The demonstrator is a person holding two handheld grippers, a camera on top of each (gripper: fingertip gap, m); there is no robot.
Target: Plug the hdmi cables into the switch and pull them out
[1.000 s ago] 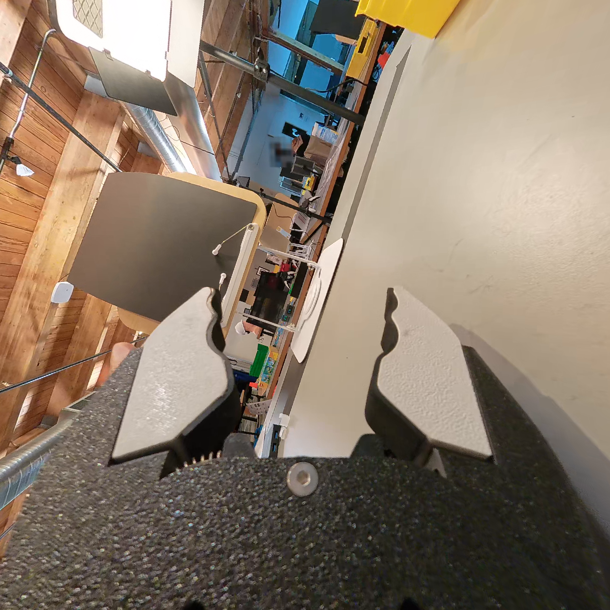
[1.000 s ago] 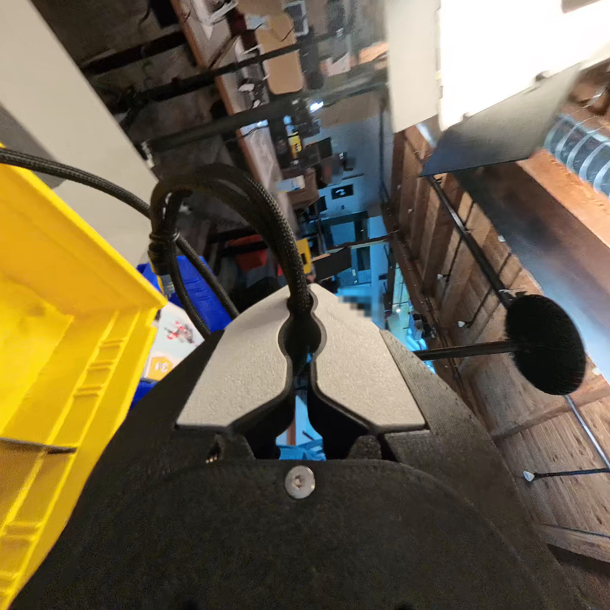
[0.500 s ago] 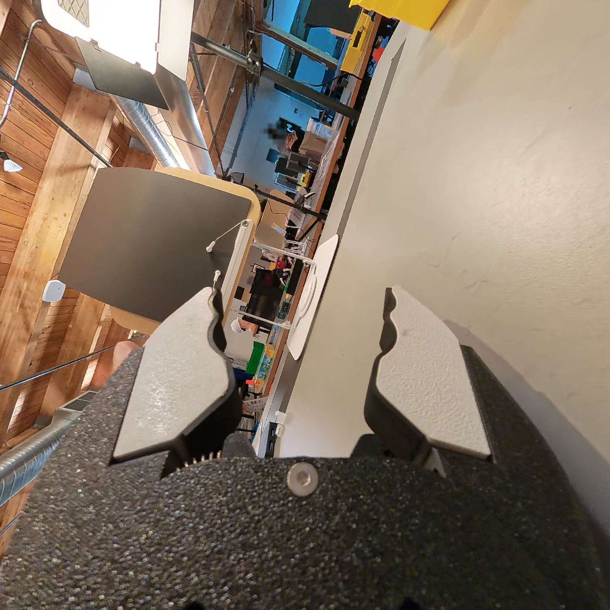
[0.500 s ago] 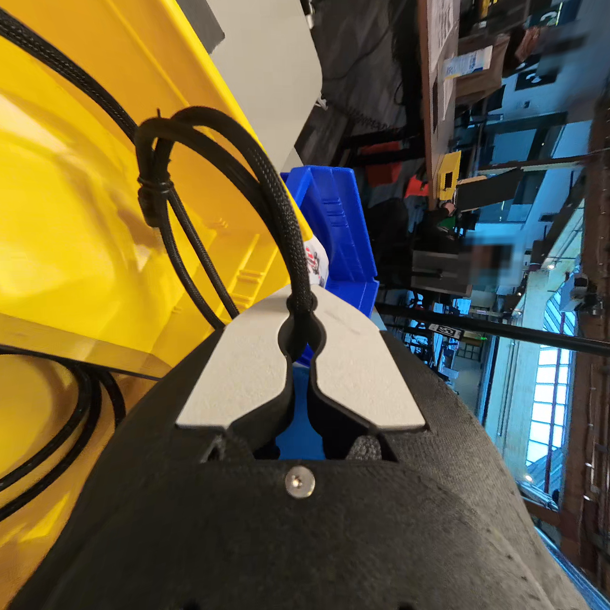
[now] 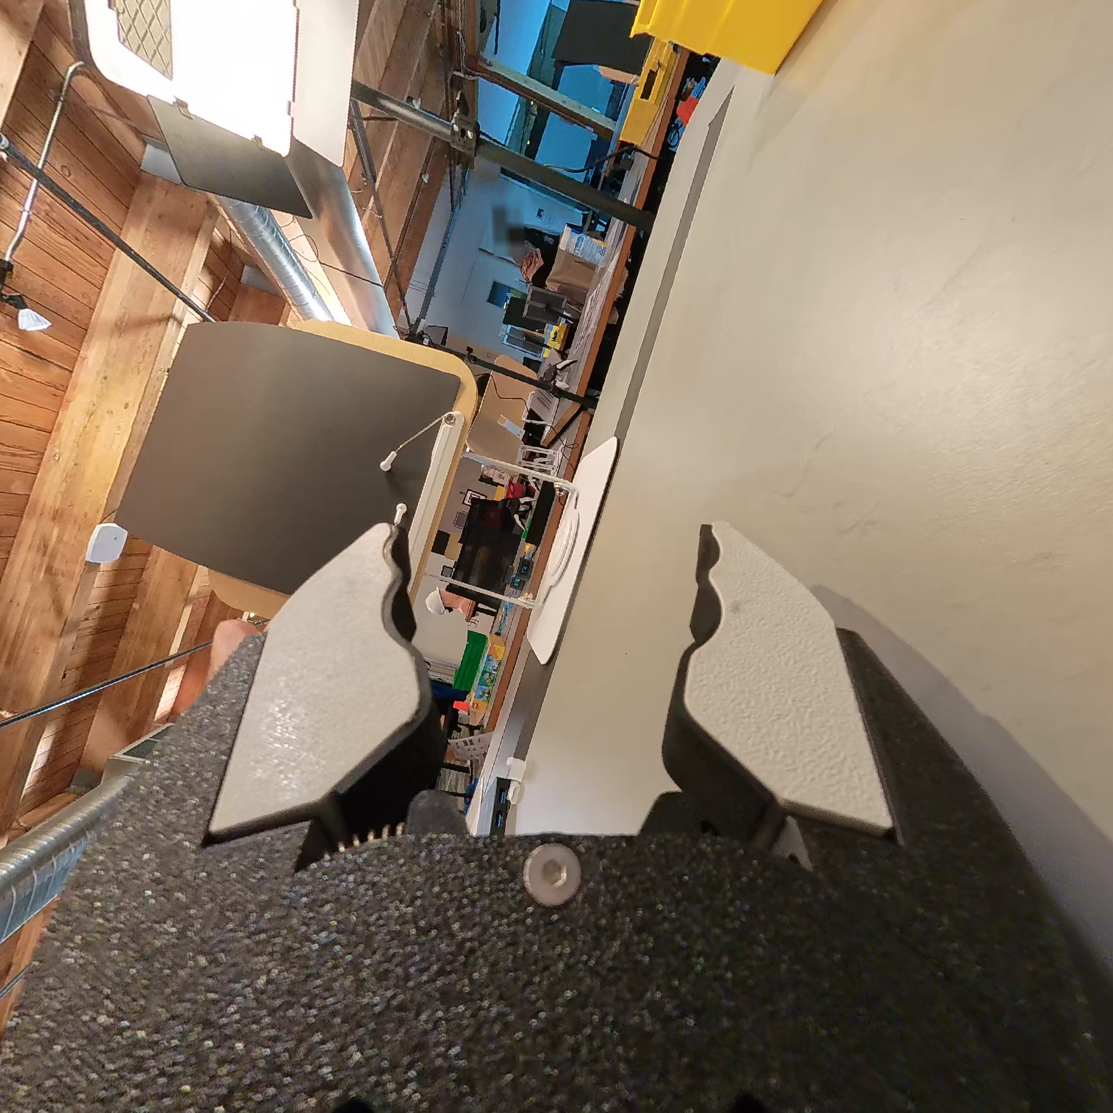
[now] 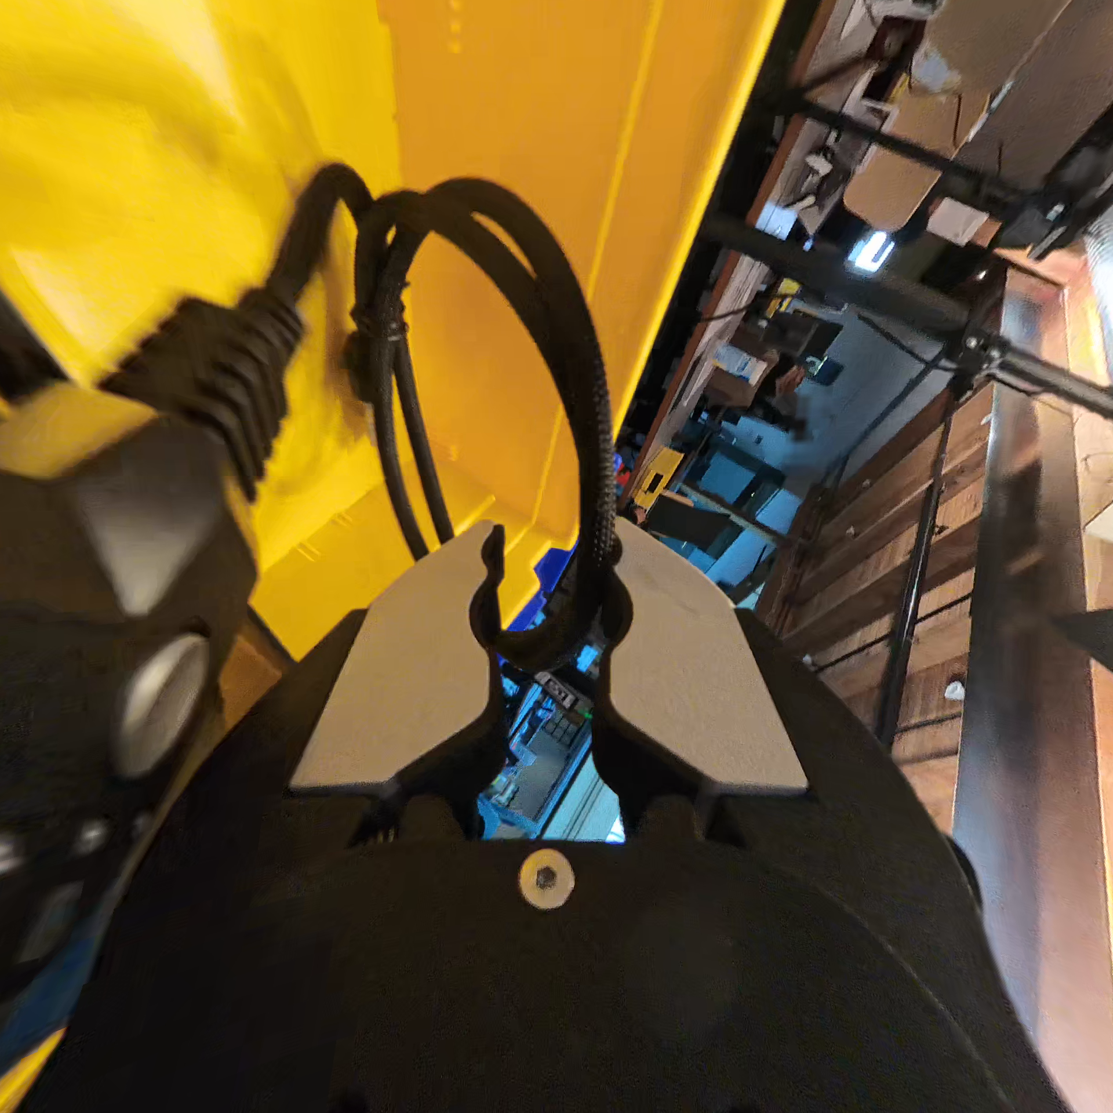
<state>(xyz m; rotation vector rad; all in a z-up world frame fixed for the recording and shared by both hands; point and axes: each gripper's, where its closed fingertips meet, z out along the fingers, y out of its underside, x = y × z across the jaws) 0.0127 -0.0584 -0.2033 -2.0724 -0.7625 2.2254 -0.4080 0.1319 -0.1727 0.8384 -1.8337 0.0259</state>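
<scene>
In the right wrist view my right gripper (image 6: 557, 533) is over the inside of a yellow bin (image 6: 512, 180). Its jaws stand apart. A looped black braided HDMI cable (image 6: 578, 361) runs between them and leans on the right finger, not clamped. The cable's black plug (image 6: 205, 367) shows blurred at the left and seems to meet a black box with a round silver button (image 6: 138, 542). In the left wrist view my left gripper (image 5: 551, 536) is open and empty beside a pale table top (image 5: 873, 361).
The yellow bin's corner (image 5: 723, 24) shows at the table's far end in the left wrist view. A white flat stand (image 5: 578, 542) sits at the table edge. A blue bin (image 6: 551, 572) shows behind the right gripper's fingers. Workshop benches lie beyond. My right fingertips sit around 45 cm from my left ones.
My right gripper has swung over the yellow bin and its jaws have opened, loosing the cable loop. The plug and black box have come into view. The left gripper has barely moved.
</scene>
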